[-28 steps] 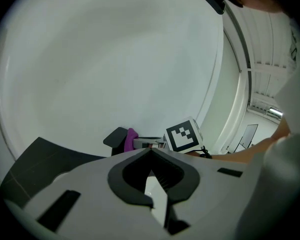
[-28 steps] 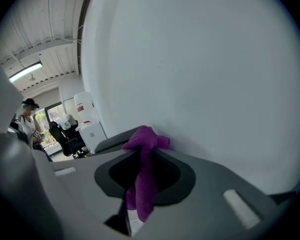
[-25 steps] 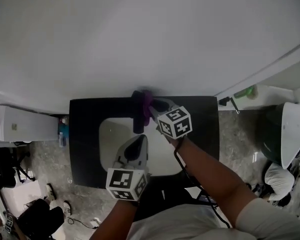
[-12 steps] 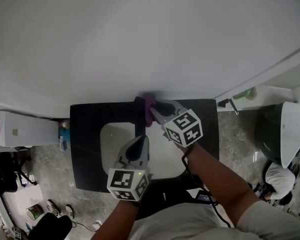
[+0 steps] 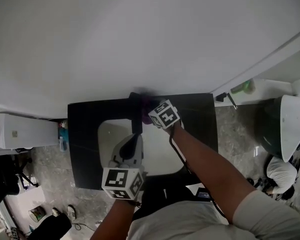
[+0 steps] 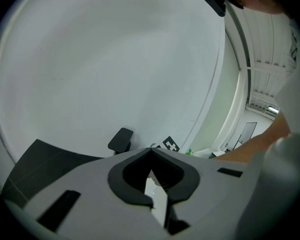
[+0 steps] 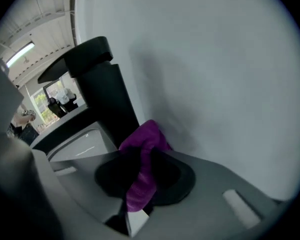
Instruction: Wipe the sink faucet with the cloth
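Observation:
The black faucet (image 5: 135, 112) stands at the back edge of a white sink basin (image 5: 110, 136) set in a black counter (image 5: 85, 134). My right gripper (image 5: 150, 110) is shut on a purple cloth (image 7: 142, 156), pressed close against the faucet's right side near the wall. In the right gripper view the faucet (image 7: 97, 91) rises just left of the cloth. Only a sliver of the cloth (image 5: 146, 104) shows in the head view, behind the marker cube. My left gripper (image 5: 134, 141) hovers over the basin, shut and holding nothing. Its own view shows the faucet (image 6: 121, 139) ahead.
A white wall (image 5: 150, 39) rises directly behind the counter. Left of the counter is a white appliance (image 5: 20, 129) with a blue item (image 5: 63, 134) beside it. On the right are a green bottle (image 5: 244, 88) on a ledge and a dark bin (image 5: 282, 129).
My right gripper has moved back and left with the cloth, closer to the faucet and wall, and the cloth is now mostly hidden in the head view. The left gripper has barely moved.

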